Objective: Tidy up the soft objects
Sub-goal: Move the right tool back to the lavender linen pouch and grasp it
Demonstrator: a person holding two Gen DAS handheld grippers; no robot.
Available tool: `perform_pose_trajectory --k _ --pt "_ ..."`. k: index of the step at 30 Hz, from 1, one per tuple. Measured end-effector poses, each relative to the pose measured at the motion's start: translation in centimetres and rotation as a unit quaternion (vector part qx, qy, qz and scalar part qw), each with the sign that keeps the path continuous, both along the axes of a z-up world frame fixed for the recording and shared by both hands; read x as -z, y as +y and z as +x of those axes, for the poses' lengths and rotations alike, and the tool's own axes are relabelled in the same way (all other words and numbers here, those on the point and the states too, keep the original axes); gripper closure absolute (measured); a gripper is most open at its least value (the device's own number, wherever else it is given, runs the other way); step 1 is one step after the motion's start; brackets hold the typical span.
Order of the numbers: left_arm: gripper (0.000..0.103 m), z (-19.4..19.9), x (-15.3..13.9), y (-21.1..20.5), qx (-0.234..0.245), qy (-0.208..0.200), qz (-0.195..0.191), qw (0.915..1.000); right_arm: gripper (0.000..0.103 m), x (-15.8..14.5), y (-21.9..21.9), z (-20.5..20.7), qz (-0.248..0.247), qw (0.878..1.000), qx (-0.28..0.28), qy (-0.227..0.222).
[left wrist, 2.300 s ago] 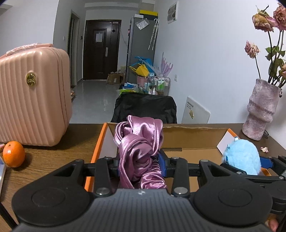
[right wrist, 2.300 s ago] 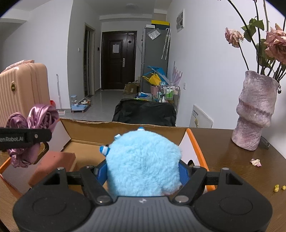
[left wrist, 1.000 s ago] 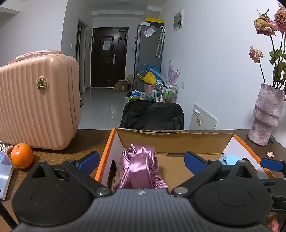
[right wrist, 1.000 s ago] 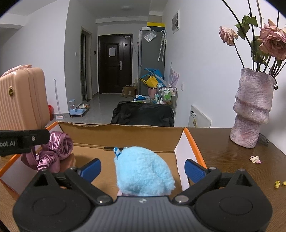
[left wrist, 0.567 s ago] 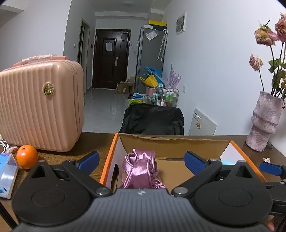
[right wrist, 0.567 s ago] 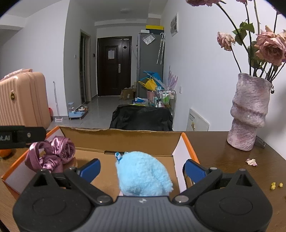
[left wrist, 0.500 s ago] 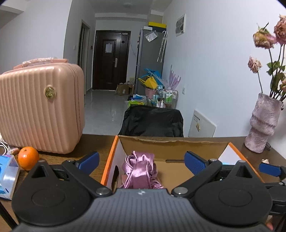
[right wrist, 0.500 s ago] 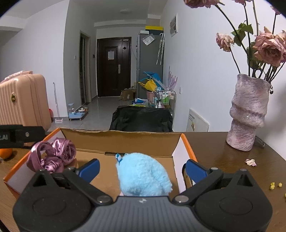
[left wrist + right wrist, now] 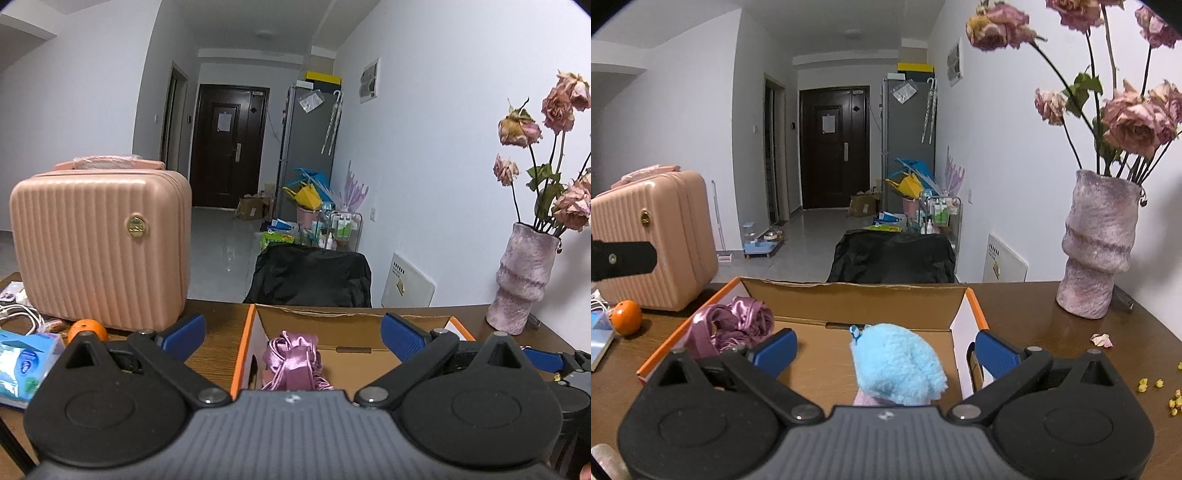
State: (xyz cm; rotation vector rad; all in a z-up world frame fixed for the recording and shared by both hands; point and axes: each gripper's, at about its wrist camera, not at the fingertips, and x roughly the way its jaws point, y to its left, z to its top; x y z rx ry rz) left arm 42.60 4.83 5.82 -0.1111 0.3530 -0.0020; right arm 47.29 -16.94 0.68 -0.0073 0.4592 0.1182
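An open cardboard box (image 9: pixel 325 321) (image 9: pixel 849 295) with orange edges sits on the brown table. A bundle of pink satin cloth (image 9: pixel 291 360) (image 9: pixel 733 325) lies in its left end. A fluffy blue plush toy (image 9: pixel 897 363) rests in its right part. My left gripper (image 9: pixel 291 334) is open above the near side of the box, over the satin, holding nothing. My right gripper (image 9: pixel 886 349) is open too, its blue pads either side of the plush without touching it. The left gripper's arm (image 9: pixel 622 256) shows at the left edge of the right wrist view.
A pink ribbed case (image 9: pixel 99 240) stands left of the box, with an orange (image 9: pixel 86 328) and a blue tissue pack (image 9: pixel 26 362) near it. A pinkish vase (image 9: pixel 1100 243) of dried roses stands at the right. Petal bits (image 9: pixel 1156 387) lie on the table.
Both grippers have opened and let go of the satin cloth and the blue plush, which now lie in the box. Both have since risen and drawn back.
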Motion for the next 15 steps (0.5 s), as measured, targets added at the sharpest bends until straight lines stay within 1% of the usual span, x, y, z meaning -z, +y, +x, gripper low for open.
perform_pose_trajectory --k 5,15 --pt "0.000 -1.5 -0.4 0.4 -0.003 -0.003 0.000 1.0000 0.000 -0.7 0.0 -1.7 -0.002 1.000 -0.004 -0.013" --pt "0.000 -4.6 -0.3 1.0 -0.009 0.000 0.007 0.9999 0.000 -1.4 -0.4 -5.3 -0.003 0.999 -0.015 -0.030"
